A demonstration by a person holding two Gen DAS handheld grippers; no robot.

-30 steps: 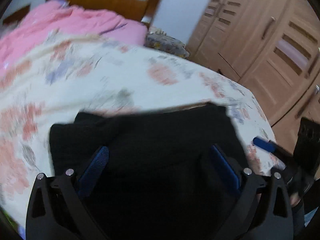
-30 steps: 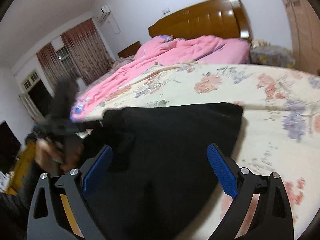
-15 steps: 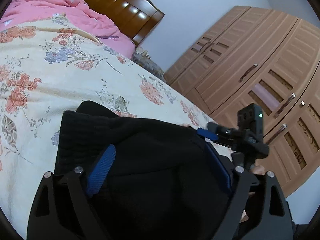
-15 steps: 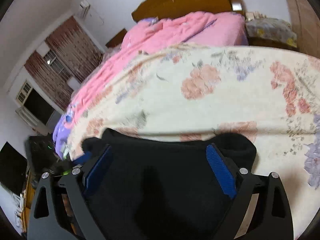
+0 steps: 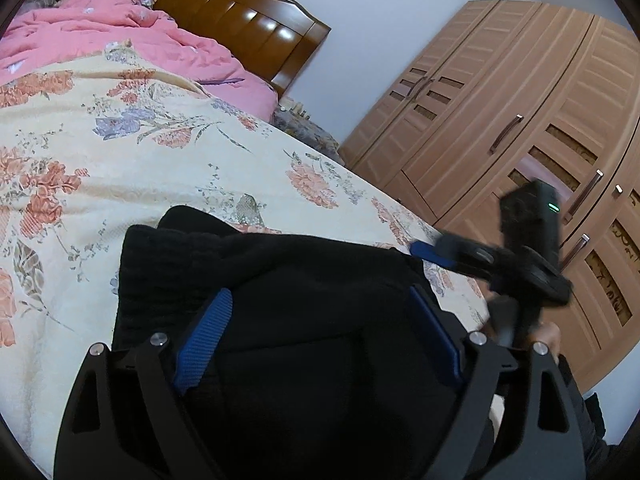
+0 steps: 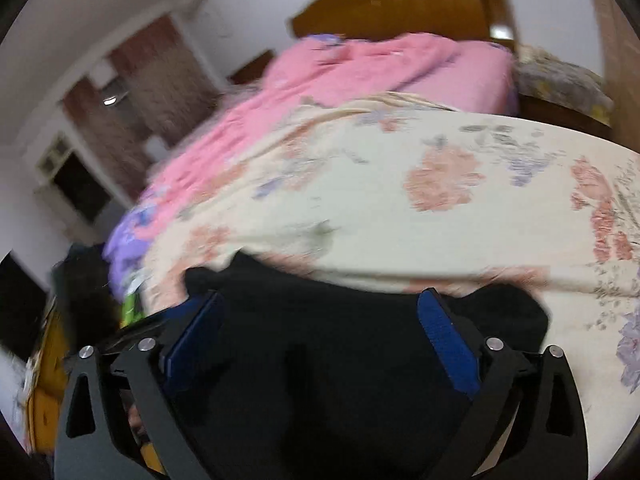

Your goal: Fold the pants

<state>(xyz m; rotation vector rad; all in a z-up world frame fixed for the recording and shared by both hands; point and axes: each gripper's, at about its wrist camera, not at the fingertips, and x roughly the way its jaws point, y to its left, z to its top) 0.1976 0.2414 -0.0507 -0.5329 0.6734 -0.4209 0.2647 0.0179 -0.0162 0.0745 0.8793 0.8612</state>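
The black pants [image 5: 280, 280] lie folded on the floral bedspread [image 5: 120, 168], near the bed's foot edge. My left gripper [image 5: 320, 300] is open, its blue pads spread wide just above the black cloth. In the left wrist view the right gripper [image 5: 500, 256] hovers at the pants' right corner, with one blue fingertip [image 5: 424, 250] at the cloth's edge. In the right wrist view the right gripper [image 6: 324, 312] is open over the pants [image 6: 320, 360]. That view is blurred. Neither gripper holds cloth.
A pink quilt [image 5: 100, 48] is bunched at the head of the bed under a wooden headboard [image 5: 240, 20]. A wooden wardrobe [image 5: 520, 140] stands to the right. A floral pillow [image 5: 308, 132] sits by the wardrobe. Curtains and a window [image 6: 120, 120] are at the far left.
Both grippers have tilted and shifted over the pants. The right gripper has moved toward the pants' right corner. The pants now lie more bunched and compact than a second ago.
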